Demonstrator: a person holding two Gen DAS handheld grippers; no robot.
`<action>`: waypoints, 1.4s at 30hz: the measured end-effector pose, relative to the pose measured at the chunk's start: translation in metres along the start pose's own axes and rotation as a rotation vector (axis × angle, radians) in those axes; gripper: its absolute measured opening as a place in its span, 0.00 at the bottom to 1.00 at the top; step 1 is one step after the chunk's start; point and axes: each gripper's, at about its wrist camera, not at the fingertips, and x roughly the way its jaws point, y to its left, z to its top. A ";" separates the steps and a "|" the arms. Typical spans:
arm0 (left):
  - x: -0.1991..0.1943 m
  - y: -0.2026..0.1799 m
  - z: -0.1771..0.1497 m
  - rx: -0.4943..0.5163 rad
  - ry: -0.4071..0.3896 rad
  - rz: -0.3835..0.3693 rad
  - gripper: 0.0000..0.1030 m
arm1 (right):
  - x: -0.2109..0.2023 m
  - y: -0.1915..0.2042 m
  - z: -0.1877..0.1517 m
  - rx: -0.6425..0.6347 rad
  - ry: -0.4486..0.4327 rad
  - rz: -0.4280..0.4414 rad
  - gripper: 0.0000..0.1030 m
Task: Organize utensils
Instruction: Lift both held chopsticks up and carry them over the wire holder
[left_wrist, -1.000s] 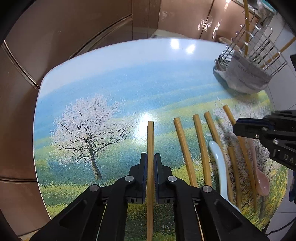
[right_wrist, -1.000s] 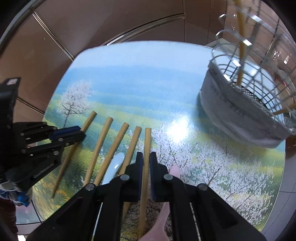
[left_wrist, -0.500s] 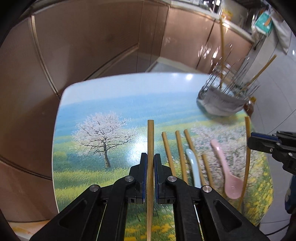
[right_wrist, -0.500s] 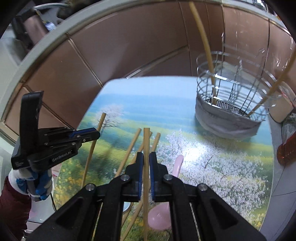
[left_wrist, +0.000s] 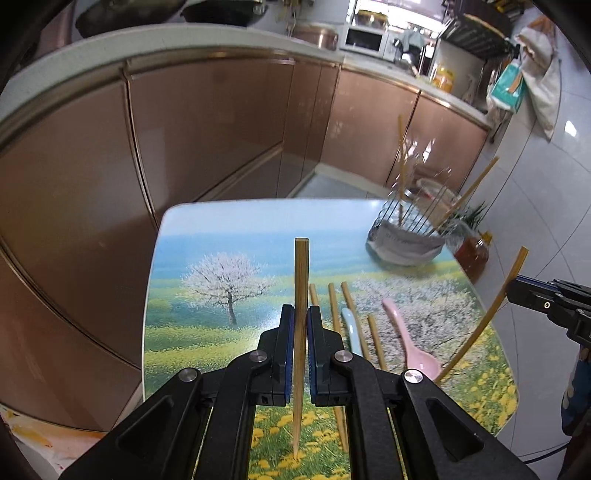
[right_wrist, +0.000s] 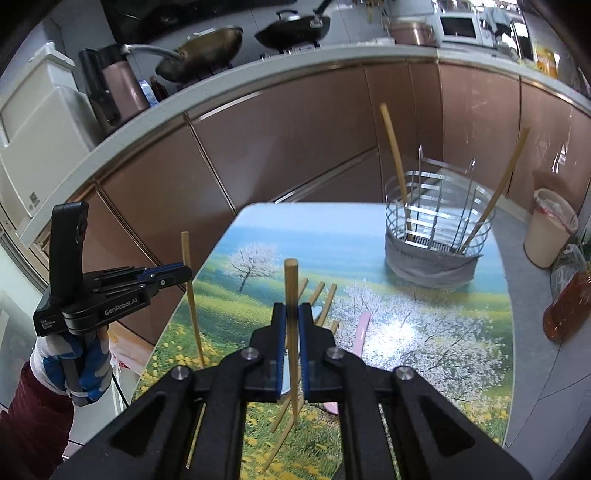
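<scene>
You are carrying one pale wooden chopstick in each hand-held gripper, both raised off the surface, and the step in hand looks like delivery to the wire utensil basket (right_wrist: 437, 236) wrapped in grey cloth at the surface's far right corner. Your left hand-held gripper (left_wrist: 301, 328) is pinching its chopstick (left_wrist: 300, 325) with both pads pressed against the shaft near mid-length, blunt end pointing forward. Your right hand-held gripper (right_wrist: 291, 325) is clamping its chopstick (right_wrist: 291, 314) the same way.

To do this well, bring one stick at a time over the basket's open top, tilt it towards upright with the thin end down, and slacken the pinch only once the tip is inside the wire ring. Two chopsticks are already leaning in there, so aim for a gap between them. Watch that your two sticks are not crossing as you are converging.

Several more chopsticks, a white ceramic spoon (left_wrist: 351, 326) and a pink ceramic spoon (left_wrist: 410, 336) are lying towards the near right edge, waiting.
</scene>
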 end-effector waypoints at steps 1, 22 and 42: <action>-0.007 -0.002 0.001 0.000 -0.013 -0.002 0.06 | -0.004 0.009 0.001 -0.006 -0.010 -0.005 0.06; -0.040 -0.090 0.145 0.023 -0.241 -0.164 0.06 | -0.105 -0.029 0.133 -0.032 -0.251 -0.168 0.06; 0.114 -0.156 0.200 -0.014 -0.328 -0.169 0.06 | -0.008 -0.147 0.166 0.048 -0.222 -0.267 0.06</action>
